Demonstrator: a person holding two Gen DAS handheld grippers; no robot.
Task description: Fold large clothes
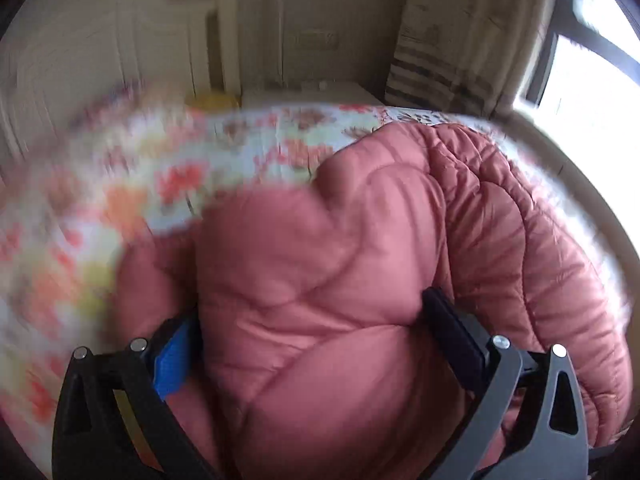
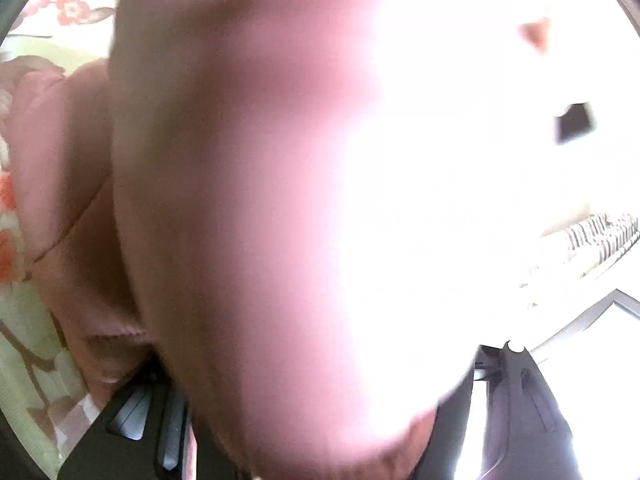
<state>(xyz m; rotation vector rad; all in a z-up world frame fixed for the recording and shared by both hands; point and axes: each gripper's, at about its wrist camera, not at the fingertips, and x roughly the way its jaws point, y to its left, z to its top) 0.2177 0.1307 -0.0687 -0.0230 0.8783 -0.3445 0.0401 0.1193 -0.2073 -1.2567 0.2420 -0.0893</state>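
A pink quilted puffer jacket (image 1: 360, 240) lies bunched on a floral bedsheet (image 1: 160, 176). My left gripper (image 1: 312, 328) has its two fingers set wide on either side of a thick fold of the jacket, which fills the gap between them. In the right wrist view the jacket (image 2: 240, 200) presses right up against the lens, blurred and partly washed out by window glare. My right gripper (image 2: 304, 412) has a thick fold between its fingers; its fingertips are hidden by the fabric.
The bed's floral sheet (image 2: 24, 320) shows at the left. Beyond the bed are a cream wall, a radiator (image 1: 248, 40), a striped curtain (image 1: 440, 68) and a bright window (image 1: 592, 88). A yellow object (image 1: 212, 100) sits behind the bed.
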